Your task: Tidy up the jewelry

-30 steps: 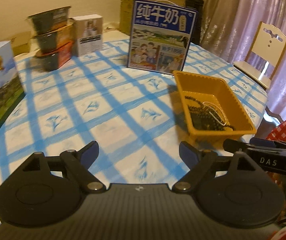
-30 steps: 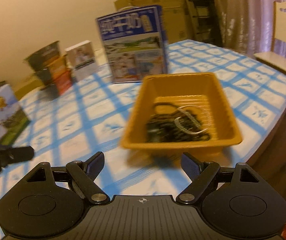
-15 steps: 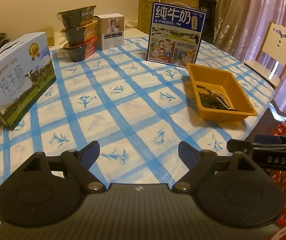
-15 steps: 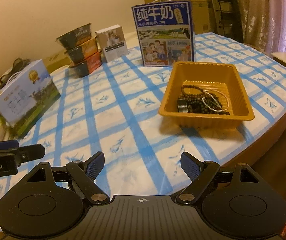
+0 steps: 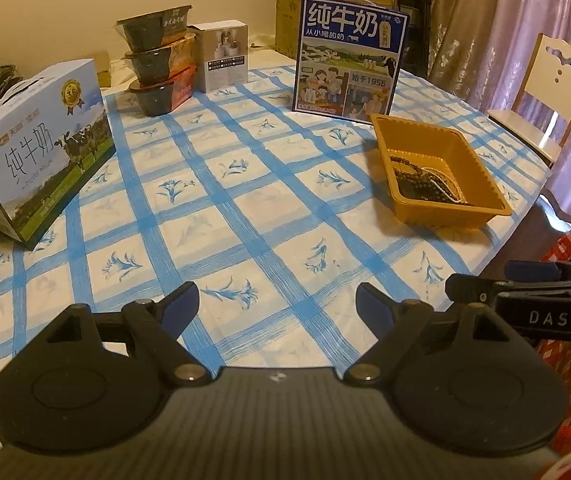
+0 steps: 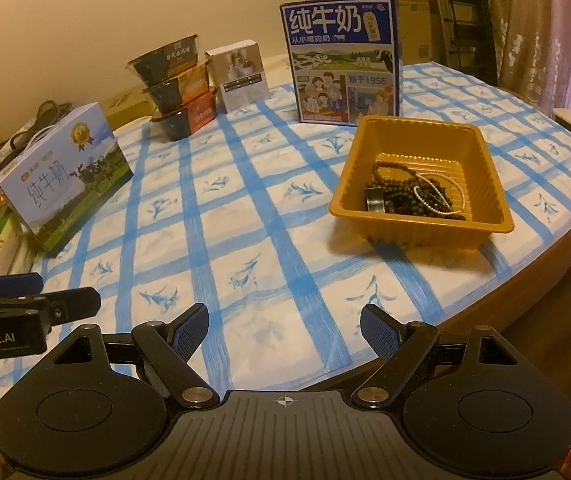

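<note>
An orange tray (image 6: pixel 481 222) (image 5: pixel 413 128) stands on the blue-checked tablecloth near the table's right edge. In it lie dark bead strings (image 6: pixel 403 196) (image 5: pixel 417 186), a thin silver chain (image 6: pixel 441 196) and a black ring-like band (image 6: pixel 374 200). My left gripper (image 5: pixel 277 304) is open and empty, held over the near edge of the table, well short of the tray. My right gripper (image 6: pixel 284 326) is open and empty, near the table's front edge, the tray ahead and to its right. Each gripper shows at the side of the other's view.
A tall blue milk carton (image 6: pixel 341 64) stands just behind the tray. A milk box (image 5: pixel 37 148) lies at the left. Stacked food bowls (image 5: pixel 157 60) and a small white box (image 5: pixel 225 58) stand at the back. A white chair (image 5: pixel 545 92) is at the right.
Both grippers have pulled back and up from the tray toward the table's near edge. The tray now looks smaller and farther. Both stay open and empty.
</note>
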Demonstrator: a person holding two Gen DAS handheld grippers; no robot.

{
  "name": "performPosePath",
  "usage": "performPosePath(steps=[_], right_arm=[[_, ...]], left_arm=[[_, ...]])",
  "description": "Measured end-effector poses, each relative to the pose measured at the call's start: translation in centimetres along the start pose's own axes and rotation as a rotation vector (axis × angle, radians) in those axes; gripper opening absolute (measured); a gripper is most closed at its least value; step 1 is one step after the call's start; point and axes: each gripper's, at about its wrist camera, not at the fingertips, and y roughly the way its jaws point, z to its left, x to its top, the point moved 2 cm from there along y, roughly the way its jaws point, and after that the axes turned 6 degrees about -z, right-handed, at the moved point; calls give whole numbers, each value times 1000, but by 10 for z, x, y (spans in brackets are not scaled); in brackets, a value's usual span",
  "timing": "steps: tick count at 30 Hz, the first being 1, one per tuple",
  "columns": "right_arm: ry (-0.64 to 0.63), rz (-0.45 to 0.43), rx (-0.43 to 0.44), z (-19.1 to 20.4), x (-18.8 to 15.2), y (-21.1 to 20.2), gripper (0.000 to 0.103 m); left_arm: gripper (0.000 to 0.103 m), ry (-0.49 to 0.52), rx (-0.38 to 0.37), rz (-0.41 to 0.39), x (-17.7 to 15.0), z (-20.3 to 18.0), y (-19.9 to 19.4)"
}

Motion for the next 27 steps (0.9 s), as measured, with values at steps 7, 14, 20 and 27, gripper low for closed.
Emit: performPosePath(steps=[7, 14, 20, 27], right_arm=[[-7, -8, 5, 1, 3, -1, 83], [-7, -11, 3, 1, 4, 0, 83], [-9, -19, 0, 0, 5, -1, 83], [-9, -21, -1, -1, 5, -2, 83]], left_arm=[[84, 4, 1, 6, 0, -1, 3], [84, 5, 0, 7, 0, -1, 5], [84, 7, 0, 5, 0, -1, 4], [84, 10, -2, 3, 2, -4, 5]])
